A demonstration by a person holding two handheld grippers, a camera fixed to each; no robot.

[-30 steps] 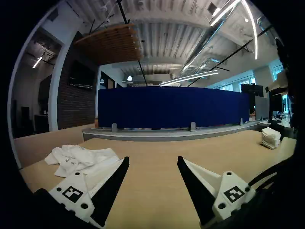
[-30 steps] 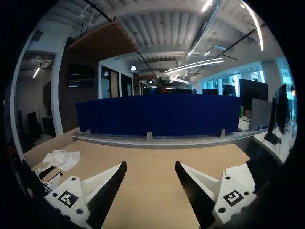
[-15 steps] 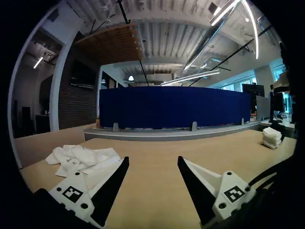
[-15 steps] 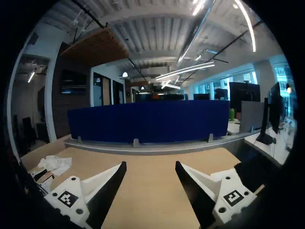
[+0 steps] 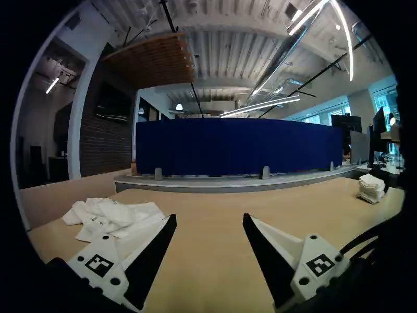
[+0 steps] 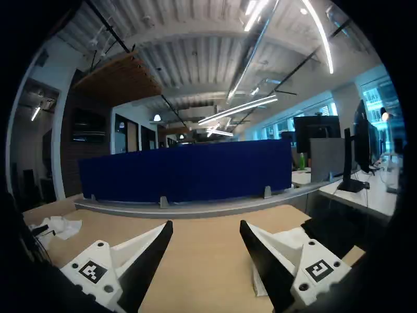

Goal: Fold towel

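We see the broad wooden worktop run back to a blue partition along its far edge. The white towel lies crumpled on the worktop, just ahead of the left gripper, to its left. A stack of folded cloths sits well apart at the right. The left gripper and the right gripper have their jaws wide and empty.

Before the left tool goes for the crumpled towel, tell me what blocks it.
Nothing visible does. The crumpled towel lies on the table just ahead of the open left tool, toward the left in its view.
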